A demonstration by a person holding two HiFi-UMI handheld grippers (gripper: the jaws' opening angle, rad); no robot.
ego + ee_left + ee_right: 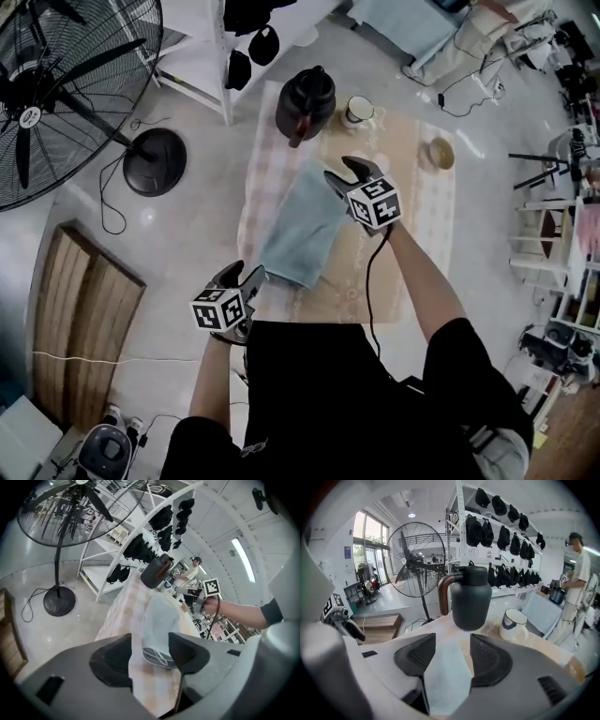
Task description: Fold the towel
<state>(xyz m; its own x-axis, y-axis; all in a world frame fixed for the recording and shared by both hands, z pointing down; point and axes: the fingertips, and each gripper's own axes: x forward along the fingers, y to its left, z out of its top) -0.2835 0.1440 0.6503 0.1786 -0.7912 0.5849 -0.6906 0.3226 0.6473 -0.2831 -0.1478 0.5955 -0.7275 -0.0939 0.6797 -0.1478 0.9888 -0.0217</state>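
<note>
A light blue towel (302, 234) lies folded in a long strip on the cloth-covered table (422, 234). My left gripper (246, 279) stands open just off the towel's near corner; in the left gripper view the layered near edge of the towel (159, 625) shows in the gap of the left gripper (150, 656), with neither pad pressing on it. My right gripper (342, 173) stands open at the towel's far end. In the right gripper view the towel (445, 677) lies flat under the parted jaws of the right gripper (452, 660), apart from both pads.
A dark kettle (305, 98) with a brown handle, a white mug (359, 112) and a small bowl (441, 153) stand at the table's far end. A large floor fan (56, 94) and a white rack of caps (154, 531) are on the left.
</note>
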